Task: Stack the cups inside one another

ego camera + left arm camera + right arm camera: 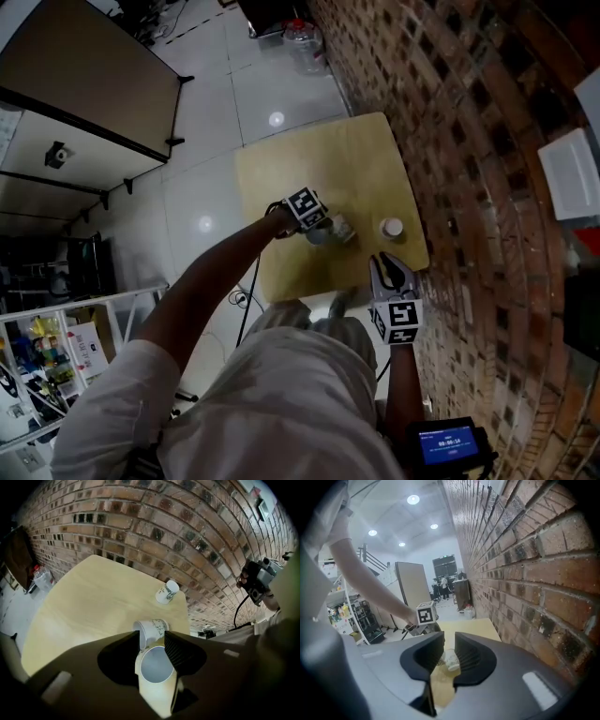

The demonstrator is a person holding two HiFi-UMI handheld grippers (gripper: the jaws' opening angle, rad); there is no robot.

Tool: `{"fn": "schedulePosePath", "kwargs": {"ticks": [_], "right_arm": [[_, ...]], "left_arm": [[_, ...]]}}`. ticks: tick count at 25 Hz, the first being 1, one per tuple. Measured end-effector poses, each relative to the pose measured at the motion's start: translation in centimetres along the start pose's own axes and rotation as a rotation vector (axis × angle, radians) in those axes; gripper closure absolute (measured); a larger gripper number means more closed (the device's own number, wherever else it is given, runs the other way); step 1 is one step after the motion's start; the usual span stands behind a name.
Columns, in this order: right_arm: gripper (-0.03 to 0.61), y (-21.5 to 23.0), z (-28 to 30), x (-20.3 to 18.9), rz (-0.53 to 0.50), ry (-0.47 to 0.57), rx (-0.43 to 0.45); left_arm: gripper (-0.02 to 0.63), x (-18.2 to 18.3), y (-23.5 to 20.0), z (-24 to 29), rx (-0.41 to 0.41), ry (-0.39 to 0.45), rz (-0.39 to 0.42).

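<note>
— Left gripper (152,633) first: what's in it?

— It's clamped on the near cup (154,665), and both pads meet the rim. The cup's base is hidden from me, so I can't tell whether it rests on the table (89,602).

— How much room is there around it?

— It's tight ahead. The tipped cup (152,628) lies on its side just past my jaw tips, with its mouth toward the left jaw. The far cup (167,591) stands well apart from both, close to the table's corner, where the edge runs beside the brick wall (187,531). To the left, open tabletop runs wide. My right gripper (450,637) hangs over the near edge by the wall. Its jaws are a narrow slot apart, with nothing between them.

— What do the cups look like?

— They're white, with dark green print on the walls. Of the near cup I see only a round rim and a pale inside.

— Do the views differ?

— Only the left gripper view looks down into the near cup. The head view barely shows that cup under my left gripper. It does show the tiled floor (281,84) around the table's other sides, and the far cup just ahead of my right gripper. The right gripper view shows one cup through its slot, well past the tips. I can't tell which cup it is. My left gripper is beyond it.
</note>
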State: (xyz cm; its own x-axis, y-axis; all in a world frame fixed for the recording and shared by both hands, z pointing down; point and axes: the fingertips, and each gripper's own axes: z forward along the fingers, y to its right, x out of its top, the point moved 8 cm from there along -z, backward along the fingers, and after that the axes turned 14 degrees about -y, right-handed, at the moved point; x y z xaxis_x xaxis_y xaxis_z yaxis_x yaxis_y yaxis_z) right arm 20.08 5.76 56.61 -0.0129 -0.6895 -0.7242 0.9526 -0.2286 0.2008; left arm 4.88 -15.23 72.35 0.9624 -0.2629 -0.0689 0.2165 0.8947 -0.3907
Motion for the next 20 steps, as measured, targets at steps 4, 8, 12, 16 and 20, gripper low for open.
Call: {"fn": "schedulePosePath", "kwargs": {"ticks": [4, 8, 12, 16, 20], "right_arm": [[0.502, -0.1, 1.0, -0.4, 0.01, -0.022, 0.01], [0.502, -0.1, 1.7, -0.7, 0.025, -0.039, 0.015], [0.502, 0.3, 2.2, -1.0, 0.035, -0.053, 0.008], [0.502, 0.8, 2.3, -1.1, 0.043, -0.06, -0.006], [0.502, 1.3, 2.2, -1.3, 0.056, -0.066, -0.018]], "left_arm": [[0.447, 0.8, -0.9, 1.1, -0.051, -0.064, 0.025], [0.453, 2.0, -1.9, 1.7, -0.086, -0.086, 0.04], [0.456, 2.9, -2.3, 2.6, -0.143, -0.135, 0.047], [0.456, 3.2, -2.5, 3.6, -0.165, -0.191, 0.073], [0.46, 3.3, -2.6, 4.2, -0.192, -0.218, 0.061]]}}
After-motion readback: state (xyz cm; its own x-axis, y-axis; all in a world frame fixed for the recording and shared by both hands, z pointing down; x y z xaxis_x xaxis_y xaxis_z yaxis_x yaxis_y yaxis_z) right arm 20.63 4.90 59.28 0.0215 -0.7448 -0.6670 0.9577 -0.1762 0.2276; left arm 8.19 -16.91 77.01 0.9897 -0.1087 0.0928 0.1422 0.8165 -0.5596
